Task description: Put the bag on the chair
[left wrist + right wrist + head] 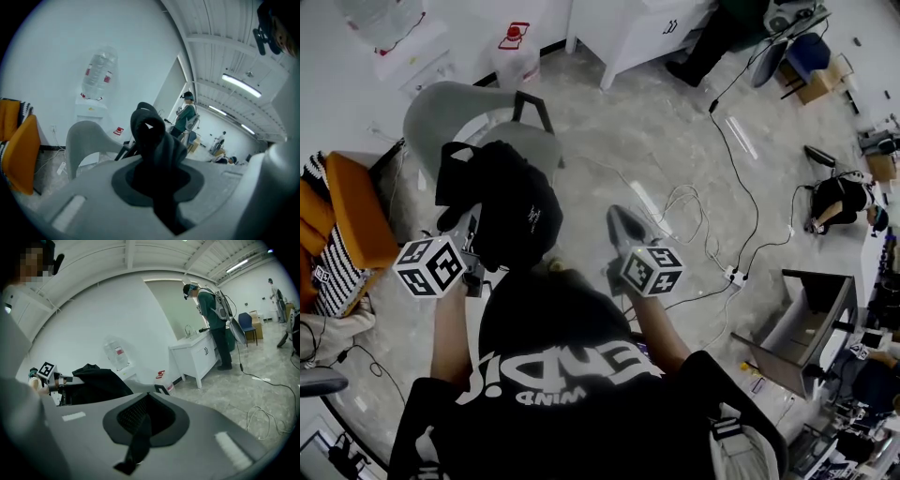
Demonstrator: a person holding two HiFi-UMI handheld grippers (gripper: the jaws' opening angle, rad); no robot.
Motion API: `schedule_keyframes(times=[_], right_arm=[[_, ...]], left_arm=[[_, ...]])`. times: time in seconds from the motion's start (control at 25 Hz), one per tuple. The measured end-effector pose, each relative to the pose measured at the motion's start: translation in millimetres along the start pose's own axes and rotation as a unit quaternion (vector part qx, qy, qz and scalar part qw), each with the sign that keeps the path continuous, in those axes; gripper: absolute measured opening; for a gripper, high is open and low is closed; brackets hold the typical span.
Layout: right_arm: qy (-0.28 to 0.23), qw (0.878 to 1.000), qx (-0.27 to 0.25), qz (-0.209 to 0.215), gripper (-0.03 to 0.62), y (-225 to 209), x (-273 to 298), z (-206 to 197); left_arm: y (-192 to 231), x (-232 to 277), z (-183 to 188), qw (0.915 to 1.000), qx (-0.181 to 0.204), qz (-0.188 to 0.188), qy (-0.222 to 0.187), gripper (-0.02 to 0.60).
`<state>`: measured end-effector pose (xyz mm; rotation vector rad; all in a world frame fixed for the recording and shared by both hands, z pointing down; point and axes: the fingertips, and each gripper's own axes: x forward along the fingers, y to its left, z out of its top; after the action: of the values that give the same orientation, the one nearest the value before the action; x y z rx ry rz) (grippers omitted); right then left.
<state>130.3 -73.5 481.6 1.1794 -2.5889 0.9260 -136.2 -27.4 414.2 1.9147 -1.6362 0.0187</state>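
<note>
A black bag [514, 214] hangs in the air just in front of the grey chair [455, 111], whose seat shows past the bag's right side. My left gripper [472, 246] is shut on a fold of the bag's black fabric [151, 133], which bulges up between the jaws. In the left gripper view the grey chair [85, 138] stands straight ahead, close by. My right gripper [622, 221] is to the right of the bag, apart from it, with its jaws together and nothing in them. From the right gripper view [149, 398] the bag [96, 383] is seen at the left.
An orange and striped seat [345, 223] stands at the left. Behind the chair is a water dispenser [97, 75] and a red-capped jug [516, 49]. A white cabinet [637, 33] has a person [213, 310] at it. Cables [698, 211] lie on the floor at right.
</note>
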Motion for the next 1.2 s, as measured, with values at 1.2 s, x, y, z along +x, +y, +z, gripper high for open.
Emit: schedule_keyframes(times=[1.2], right_arm=[[0.007,1.000,0.006,-0.009,0.000,-46,170,100]], left_arm=[[76,180,105,0.9991,0.008,-0.011,0.040,0.051]])
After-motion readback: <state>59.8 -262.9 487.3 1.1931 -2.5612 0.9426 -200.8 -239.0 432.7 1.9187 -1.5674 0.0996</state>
